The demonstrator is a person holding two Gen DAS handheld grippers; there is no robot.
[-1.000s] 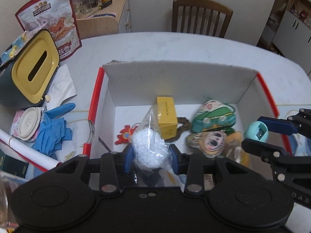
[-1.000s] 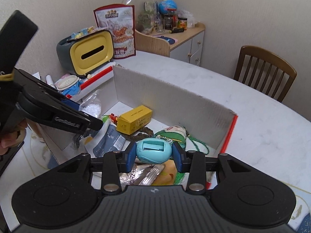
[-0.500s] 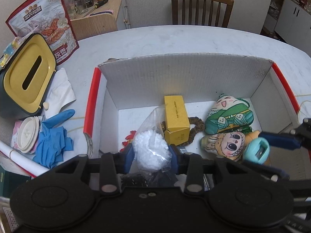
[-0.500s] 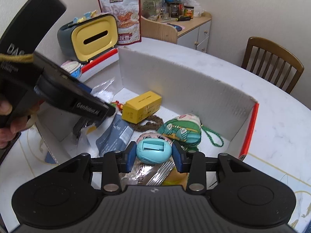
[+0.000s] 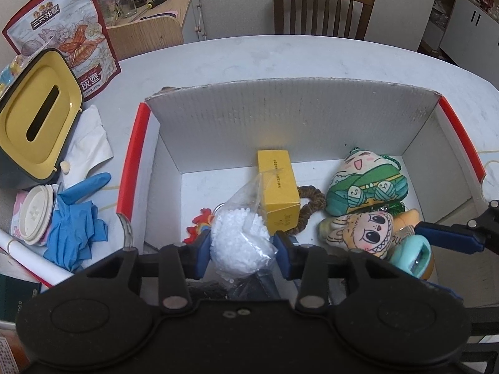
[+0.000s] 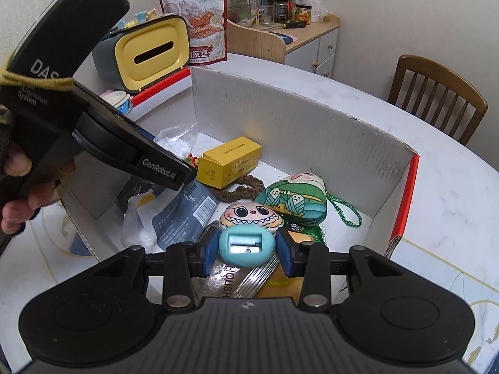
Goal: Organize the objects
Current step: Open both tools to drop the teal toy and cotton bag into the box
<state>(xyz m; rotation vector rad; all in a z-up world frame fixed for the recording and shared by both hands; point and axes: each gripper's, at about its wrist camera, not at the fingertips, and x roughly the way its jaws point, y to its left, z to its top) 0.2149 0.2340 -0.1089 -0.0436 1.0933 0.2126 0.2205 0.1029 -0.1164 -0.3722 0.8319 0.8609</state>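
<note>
**Both grippers loaded over the open box**

White table [image 5: 312, 59], wall behind, chair [image 5: 322, 9] at the far edge. On it, an open cardboard box [image 5: 290, 115] with red side flaps; far wall upright, bare floor only in the far left corner behind the yellow carton [image 5: 277, 187]. Left of the box, crowded: tissue holder [image 5: 37, 115], blue gloves [image 5: 75, 227], snack pouch [image 5: 65, 40]. Right of the box, open tabletop.

Left gripper [image 5: 240, 246] clamped on a clear bag of white beads [image 5: 238, 240], above the near left part of the box. Right gripper [image 6: 246, 246] clamped on a teal sharpener [image 6: 246, 244], low over the near right part, just above the big-eyed plush [image 6: 249, 215] and beside the green plush [image 6: 296, 199]. Brown hair tie [image 6: 240, 187] between carton and plushes.

Compared with a second ago: both grippers further forward and lower into the box, grip unchanged on both; sharpener now inside the right wall rather than above its rim.

Readable: "GenRobot.AI" and "DAS" on the left gripper body in the right view; "HOUSH" on a foil packet [image 6: 229, 277] under the sharpener; Chinese characters on the pouch.
</note>
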